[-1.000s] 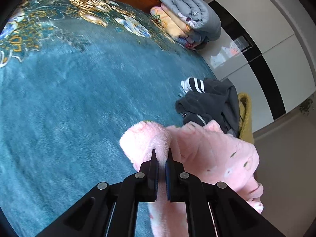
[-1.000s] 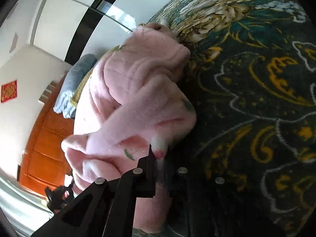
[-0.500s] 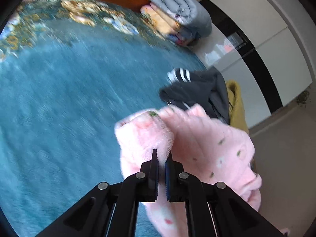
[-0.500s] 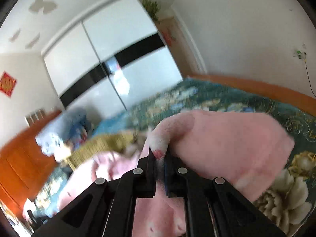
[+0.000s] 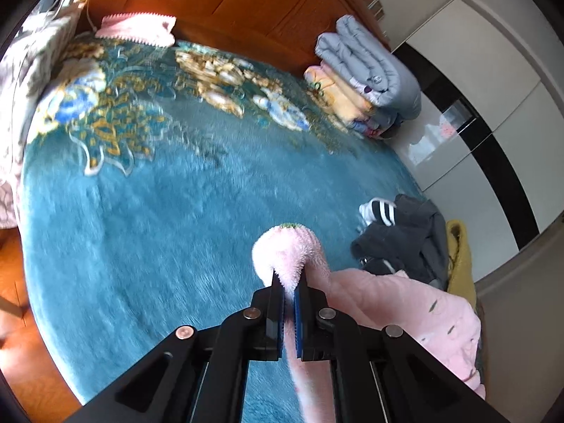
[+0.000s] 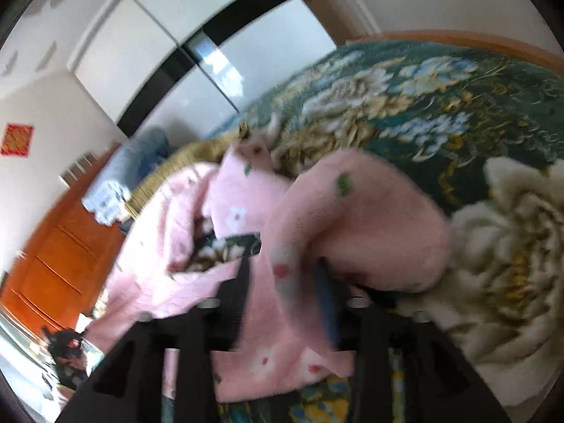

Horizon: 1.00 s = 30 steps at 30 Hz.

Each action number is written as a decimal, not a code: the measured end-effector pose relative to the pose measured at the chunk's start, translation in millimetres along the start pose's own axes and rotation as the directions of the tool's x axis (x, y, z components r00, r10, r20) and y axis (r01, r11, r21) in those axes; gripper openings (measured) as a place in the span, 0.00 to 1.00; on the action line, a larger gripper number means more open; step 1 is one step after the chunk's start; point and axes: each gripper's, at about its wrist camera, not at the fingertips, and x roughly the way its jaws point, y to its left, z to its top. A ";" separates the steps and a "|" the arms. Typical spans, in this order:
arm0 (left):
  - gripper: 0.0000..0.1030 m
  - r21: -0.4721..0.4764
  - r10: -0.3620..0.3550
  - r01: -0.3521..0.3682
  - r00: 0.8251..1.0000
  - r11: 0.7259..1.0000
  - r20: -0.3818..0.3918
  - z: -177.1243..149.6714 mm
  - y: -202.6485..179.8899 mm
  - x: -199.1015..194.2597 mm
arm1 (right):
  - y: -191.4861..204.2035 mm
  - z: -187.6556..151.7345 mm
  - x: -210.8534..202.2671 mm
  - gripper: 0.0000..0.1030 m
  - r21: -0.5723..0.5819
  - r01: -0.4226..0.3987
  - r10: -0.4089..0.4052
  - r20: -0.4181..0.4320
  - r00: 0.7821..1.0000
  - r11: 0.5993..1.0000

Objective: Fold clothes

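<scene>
**Pink fleece garment lifted at one end, let go at the other**

No brand, label or readable writing shows; a red square wall hanging (image 6: 16, 140) is too blurred to read.

The fluffy pink fleece garment with small flower and leaf prints (image 5: 405, 303) lies rumpled at the edge of the bed, on a plush teal blanket with gold and white flower patterns (image 5: 148, 218). The left gripper (image 5: 289, 282) is clenched on a fold of it, and a rounded tuft stands up above the fingertips. The right gripper (image 6: 282, 271) has just been opening; its jaws stand apart with a strip of the pink fleece lying loose between them, though blur hides whether the pads touch it.

Just beyond the garment lies a crumpled dark grey jacket with white stripes (image 5: 405, 236), beside a mustard-yellow cloth (image 5: 460, 261). A stack of folded quilts, grey-blue on top (image 5: 366, 77), sits against the orange wooden headboard (image 5: 246, 3). A white wardrobe with a black band (image 5: 493, 134) stands beside the bed.
</scene>
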 end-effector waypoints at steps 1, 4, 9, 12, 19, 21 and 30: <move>0.04 -0.004 0.005 -0.005 1.000 1.000 -0.005 -2.3 -1.7 2.8 | -12.1 -0.9 -12.4 0.54 0.022 0.009 -0.010 0.024 1.000 1.000; 0.04 -0.009 0.010 -0.010 1.000 1.000 -0.016 -5.6 -6.4 7.7 | -51.2 -4.9 -28.6 0.54 0.136 0.079 -0.086 0.044 0.995 0.988; 0.04 -0.015 -0.006 0.005 0.999 1.000 -0.032 -6.3 -12.6 7.4 | -88.3 -16.6 -3.3 0.55 0.363 -0.023 0.024 0.001 1.000 0.932; 0.04 -0.018 -0.012 0.011 0.999 1.000 -0.035 -4.1 -15.2 4.5 | -92.6 -11.2 21.3 0.55 0.446 -0.066 0.069 0.009 0.998 0.893; 0.04 0.004 -0.054 0.054 0.998 0.999 -0.023 9.1 -31.1 -1.5 | -83.7 39.3 19.1 0.10 0.450 -0.017 -0.021 0.078 0.997 0.893; 0.04 0.051 -0.092 0.091 0.995 0.995 0.023 18.1 -42.8 -14.2 | -70.5 70.1 -16.2 0.10 0.362 0.001 -0.072 0.183 0.981 0.932; 0.04 0.028 -0.011 0.013 0.997 1.000 -0.082 -2.6 -0.9 10.8 | -107.3 74.7 -102.1 0.10 0.271 0.229 -0.289 0.206 0.935 0.935</move>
